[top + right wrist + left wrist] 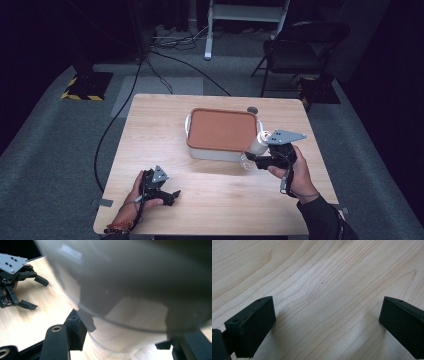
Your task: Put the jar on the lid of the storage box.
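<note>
Clear plastic, a small jar or cup, sits pinched in the right tongs right of centre in the high view, lifted off the bench and touching or nearly touching the right front corner of the white box with the brown lid. In the right gripper view the see-through wall spreads across the upper frame, and a black jaw presses it from each side low down, a grip that seems meant to carry it level. Whether it is leaving the box or heading for it I cannot tell. Lower left in the high view, the left tongs rest spread on bare wood with nothing between them, likely parked clear until needed. The lid lies flat and closed.
</note>
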`<action>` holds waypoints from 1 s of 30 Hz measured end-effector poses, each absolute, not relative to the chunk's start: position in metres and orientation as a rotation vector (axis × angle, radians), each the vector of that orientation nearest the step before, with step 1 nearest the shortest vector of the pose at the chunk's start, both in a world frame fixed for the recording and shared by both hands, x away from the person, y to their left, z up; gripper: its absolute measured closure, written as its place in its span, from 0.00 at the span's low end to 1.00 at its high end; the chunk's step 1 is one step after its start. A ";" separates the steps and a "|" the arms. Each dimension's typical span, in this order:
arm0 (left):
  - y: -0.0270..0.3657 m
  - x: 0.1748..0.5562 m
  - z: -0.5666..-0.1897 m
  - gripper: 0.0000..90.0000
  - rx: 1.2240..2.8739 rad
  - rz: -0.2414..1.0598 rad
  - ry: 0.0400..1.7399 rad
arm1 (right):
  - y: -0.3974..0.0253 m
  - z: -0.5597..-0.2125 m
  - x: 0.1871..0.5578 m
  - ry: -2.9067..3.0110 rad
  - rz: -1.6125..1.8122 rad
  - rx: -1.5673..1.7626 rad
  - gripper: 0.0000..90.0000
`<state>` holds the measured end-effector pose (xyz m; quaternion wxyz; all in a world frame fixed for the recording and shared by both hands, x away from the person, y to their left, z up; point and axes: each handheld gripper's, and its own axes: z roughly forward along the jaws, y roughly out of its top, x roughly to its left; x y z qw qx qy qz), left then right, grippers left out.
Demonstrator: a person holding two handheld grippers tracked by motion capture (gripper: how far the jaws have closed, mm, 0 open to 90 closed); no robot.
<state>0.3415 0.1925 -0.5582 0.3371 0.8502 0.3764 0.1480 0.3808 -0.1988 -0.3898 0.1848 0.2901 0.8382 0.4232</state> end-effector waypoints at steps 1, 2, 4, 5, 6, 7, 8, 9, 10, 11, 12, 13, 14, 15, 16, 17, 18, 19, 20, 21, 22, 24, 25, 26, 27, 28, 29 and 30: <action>0.192 0.341 -0.558 0.01 2.216 0.386 0.981 | -0.198 -0.389 0.382 2.363 1.193 0.818 0.45; 0.192 0.341 -0.558 0.01 2.216 0.386 0.981 | -0.197 -0.389 0.383 2.366 1.194 0.823 0.45; 0.192 0.341 -0.558 0.01 2.216 0.386 0.981 | -0.196 -0.388 0.386 2.365 1.190 0.822 0.45; 0.192 0.341 -0.558 0.01 2.216 0.386 0.981 | -0.195 -0.387 0.388 2.365 1.187 0.824 0.45; 0.192 0.341 -0.558 0.01 2.216 0.386 0.981 | -0.194 -0.386 0.389 2.366 1.186 0.826 0.45; 0.192 0.341 -0.558 0.01 2.216 0.386 0.981 | -0.193 -0.386 0.390 2.365 1.183 0.827 0.45; 0.192 0.341 -0.558 0.01 2.216 0.386 0.981 | -0.193 -0.386 0.390 2.365 1.183 0.827 0.45; 0.192 0.341 -0.558 0.01 2.216 0.386 0.981 | -0.193 -0.385 0.392 2.365 1.182 0.826 0.45; 0.192 0.341 -0.558 0.01 2.216 0.386 0.981 | -0.192 -0.384 0.393 2.365 1.178 0.827 0.45; 0.192 0.341 -0.558 0.01 2.216 0.386 0.981 | -0.191 -0.383 0.395 2.364 1.173 0.829 0.45; 0.192 0.341 -0.558 0.01 2.216 0.386 0.981 | -0.191 -0.383 0.396 2.362 1.170 0.831 0.45; 0.192 0.341 -0.558 0.01 2.216 0.386 0.981 | -0.190 -0.382 0.397 2.361 1.169 0.830 0.45; 0.192 0.341 -0.558 0.01 2.216 0.386 0.981 | -0.190 -0.381 0.399 2.360 1.167 0.832 0.45; 0.192 0.341 -0.558 0.01 2.216 0.386 0.981 | -0.189 -0.380 0.401 2.359 1.165 0.835 0.45; 0.192 0.341 -0.558 0.01 2.216 0.386 0.981 | -0.188 -0.379 0.402 2.357 1.162 0.836 0.45; 0.192 0.341 -0.558 0.01 2.216 0.386 0.981 | -0.188 -0.379 0.403 2.358 1.161 0.835 0.45; 0.192 0.341 -0.558 0.01 2.216 0.386 0.981 | -0.187 -0.378 0.405 2.359 1.157 0.835 0.45; 0.192 0.341 -0.558 0.01 2.216 0.386 0.981 | -0.186 -0.378 0.406 2.358 1.154 0.838 0.45; 0.192 0.341 -0.558 0.01 2.216 0.386 0.981 | -0.185 -0.378 0.408 2.358 1.150 0.837 0.45; 0.192 0.341 -0.558 0.01 2.216 0.386 0.981 | -0.184 -0.377 0.411 2.359 1.144 0.842 0.45; 0.192 0.341 -0.558 0.01 2.216 0.386 0.981 | -0.184 -0.377 0.411 2.359 1.144 0.842 0.45; 0.192 0.341 -0.558 0.01 2.216 0.386 0.981 | -0.182 -0.377 0.415 2.358 1.135 0.845 0.45; 0.193 0.341 -0.558 0.01 2.217 0.386 0.981 | -0.182 -0.377 0.416 2.358 1.132 0.848 0.45; 0.192 0.341 -0.558 0.01 2.216 0.386 0.981 | -0.181 -0.377 0.418 2.358 1.129 0.850 0.45; 0.192 0.341 -0.558 0.01 2.216 0.385 0.981 | -0.181 -0.377 0.420 2.356 1.127 0.853 0.45; 0.192 0.341 -0.558 0.01 2.216 0.386 0.981 | -0.180 -0.377 0.421 2.356 1.125 0.854 0.45; 0.192 0.341 -0.558 0.01 2.216 0.386 0.981 | -0.180 -0.377 0.423 2.355 1.124 0.857 0.45; 0.192 0.341 -0.558 0.01 2.216 0.385 0.981 | -0.179 -0.377 0.424 2.354 1.121 0.861 0.45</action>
